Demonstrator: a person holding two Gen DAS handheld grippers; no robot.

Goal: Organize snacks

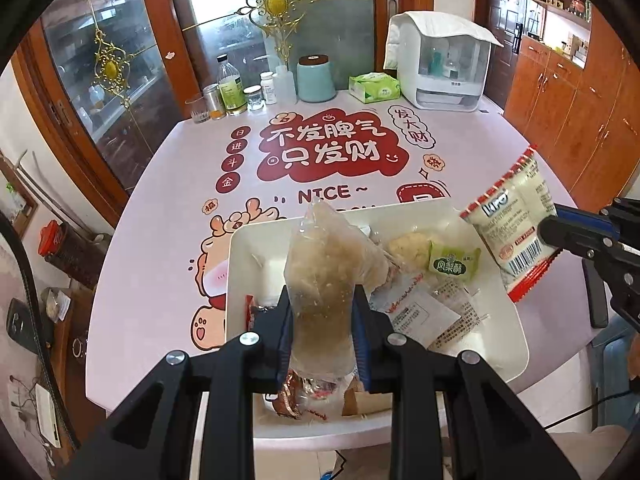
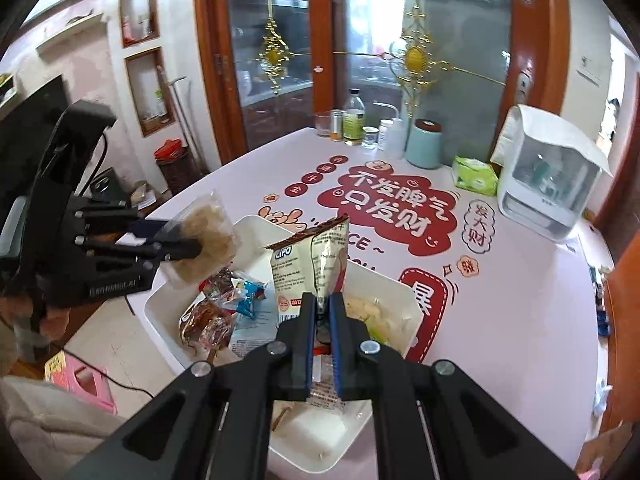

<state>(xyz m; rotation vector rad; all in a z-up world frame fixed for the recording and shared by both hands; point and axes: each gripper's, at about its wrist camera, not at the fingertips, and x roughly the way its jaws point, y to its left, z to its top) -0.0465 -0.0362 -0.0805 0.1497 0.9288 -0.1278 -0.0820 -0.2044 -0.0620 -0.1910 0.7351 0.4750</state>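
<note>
Two snack packs are held up over the white tray.

The left gripper (image 1: 322, 332) squeezes a clear bag of brown snack (image 1: 326, 280) above the near side of the tray (image 1: 508, 344). The right gripper (image 2: 320, 344) pinches a white LIPO pack (image 2: 310, 264) at its edge, on the right. More snacks lie in the tray. This looks like the sorting step. Next, each pack needs a spot to be set down gently.
</note>
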